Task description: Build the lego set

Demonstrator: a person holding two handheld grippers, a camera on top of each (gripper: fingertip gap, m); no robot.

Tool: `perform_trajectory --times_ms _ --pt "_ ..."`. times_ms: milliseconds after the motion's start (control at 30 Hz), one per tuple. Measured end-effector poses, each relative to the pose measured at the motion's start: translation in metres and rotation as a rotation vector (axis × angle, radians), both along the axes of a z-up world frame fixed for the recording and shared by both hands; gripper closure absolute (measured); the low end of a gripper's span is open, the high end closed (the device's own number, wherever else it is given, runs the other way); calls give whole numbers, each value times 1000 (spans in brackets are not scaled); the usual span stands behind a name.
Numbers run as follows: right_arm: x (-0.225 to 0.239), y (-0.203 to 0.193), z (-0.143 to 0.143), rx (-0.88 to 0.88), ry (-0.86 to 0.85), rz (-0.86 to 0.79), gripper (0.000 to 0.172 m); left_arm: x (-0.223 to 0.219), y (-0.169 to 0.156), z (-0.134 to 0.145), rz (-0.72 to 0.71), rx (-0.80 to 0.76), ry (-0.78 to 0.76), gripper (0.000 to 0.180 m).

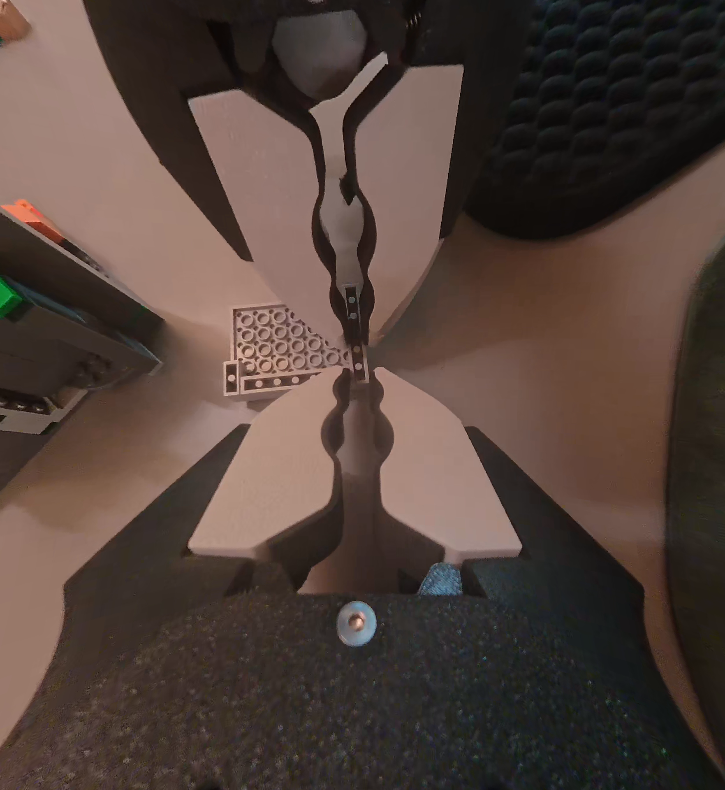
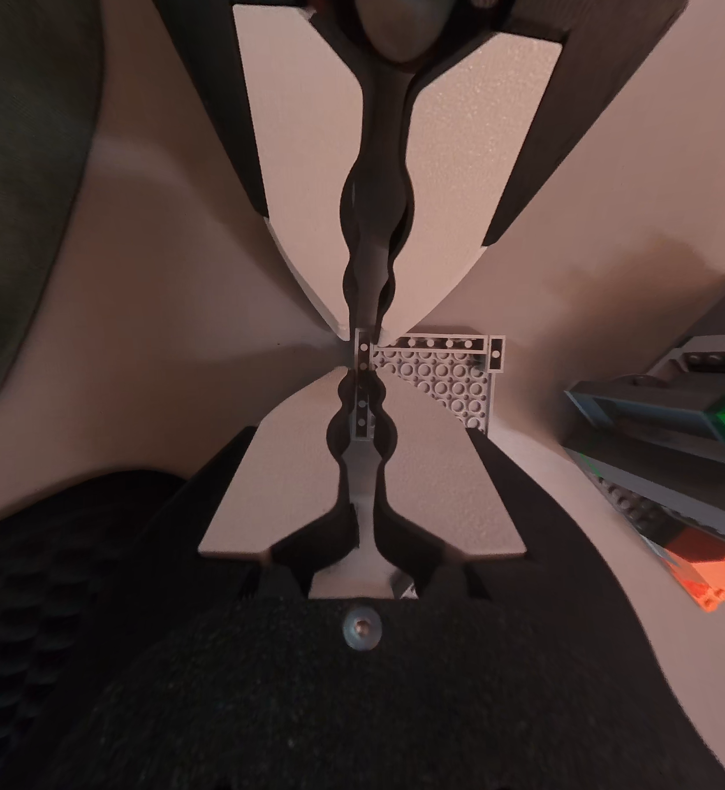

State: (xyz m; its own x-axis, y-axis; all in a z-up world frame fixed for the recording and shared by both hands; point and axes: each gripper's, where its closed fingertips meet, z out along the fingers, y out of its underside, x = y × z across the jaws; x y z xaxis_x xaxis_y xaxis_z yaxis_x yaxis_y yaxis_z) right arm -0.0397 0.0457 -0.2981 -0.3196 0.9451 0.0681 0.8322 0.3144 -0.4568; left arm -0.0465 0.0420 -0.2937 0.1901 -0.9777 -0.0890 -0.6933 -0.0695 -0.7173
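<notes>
Both claws, left (image 1: 358, 376) and right (image 2: 362, 372), seemingly clamp grey strip brick (image 1: 357, 361) beside wedge plate (image 1: 279, 342).

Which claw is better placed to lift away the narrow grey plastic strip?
Probably the right claw: the narrow grey plastic strip runs well down between its fingers, while the left claw reaches only the strip's very end.

Studded plate (image 1: 281, 342) on table (image 1: 523, 342), brick pile (image 1: 31, 308) to its left

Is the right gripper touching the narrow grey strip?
Touching. The right wrist view shows the narrow grey strip between the fingers of the right gripper, both pads pressing its sides.
</notes>
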Motion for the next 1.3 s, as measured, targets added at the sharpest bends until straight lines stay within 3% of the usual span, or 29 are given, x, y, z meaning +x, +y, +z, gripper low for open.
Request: perform_trajectory --times_ms 200,400,500,700,1167,1300 --pt "-3 3 3 -13 63 -39 165 -2 3 0 11 -7 -3 172" --pt "3 5 16 21 164 -68 148 -2 2 2 5 -1 -11 172" --pt "16 10 5 69 157 -85 146 -1 1 3 0 0 -20 172" --pt "16 13 -7 36 138 -69 150 -2 2 2 5 12 -4 171" --pt "10 10 1 1 141 -57 163 -5 9 3 36 19 -7 173" --pt "10 8 3 -95 119 -110 164 -4 7 8 23 27 -25 171"
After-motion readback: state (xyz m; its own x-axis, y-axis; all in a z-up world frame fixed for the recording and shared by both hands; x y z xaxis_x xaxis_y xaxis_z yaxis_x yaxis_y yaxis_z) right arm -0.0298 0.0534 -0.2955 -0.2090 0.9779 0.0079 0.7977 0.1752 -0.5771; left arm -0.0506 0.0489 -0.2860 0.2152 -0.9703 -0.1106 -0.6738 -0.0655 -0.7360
